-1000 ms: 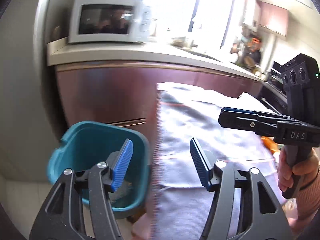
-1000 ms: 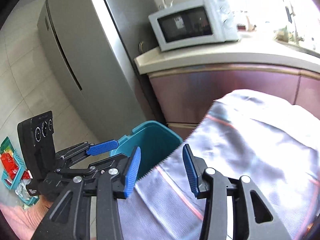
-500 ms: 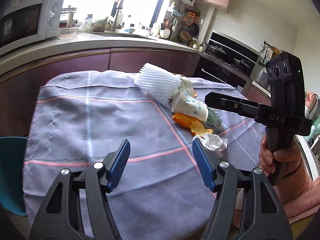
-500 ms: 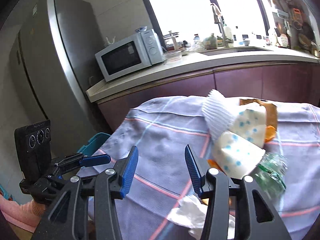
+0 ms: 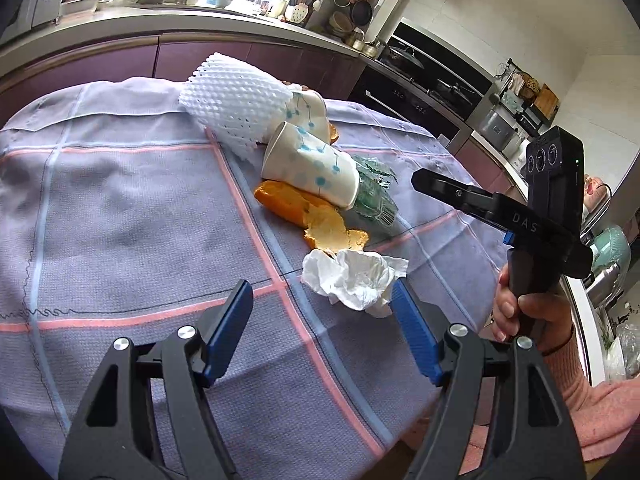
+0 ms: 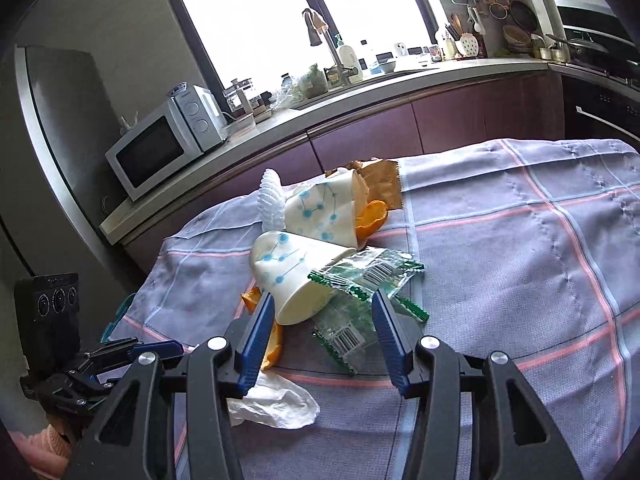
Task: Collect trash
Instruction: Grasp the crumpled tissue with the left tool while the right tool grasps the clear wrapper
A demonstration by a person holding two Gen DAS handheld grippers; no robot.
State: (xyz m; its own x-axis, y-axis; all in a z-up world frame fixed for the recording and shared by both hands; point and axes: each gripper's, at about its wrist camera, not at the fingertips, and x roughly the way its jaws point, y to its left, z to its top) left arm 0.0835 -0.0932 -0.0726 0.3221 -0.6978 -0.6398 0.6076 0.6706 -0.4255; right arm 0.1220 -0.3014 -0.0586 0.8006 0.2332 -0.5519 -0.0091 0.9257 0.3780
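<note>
2 empty grippers closing in on the trash pile

Left gripper (image 5: pixel 322 322) and right gripper (image 6: pixel 322 334) (jaws opening, nothing held) face the crumpled tissue (image 5: pixel 354 278) at frame centre; a snatch could drag the tablecloth (image 5: pixel 120 216), rolling the paper cup (image 5: pixel 310 168) away.

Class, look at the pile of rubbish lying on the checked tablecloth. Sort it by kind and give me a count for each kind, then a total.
Paper cups: 2
Foam fruit net: 1
Orange peel pieces: 2
Green clear wrappers: 2
Crumpled tissue: 1
Brown paper piece: 1
Total: 9
</note>
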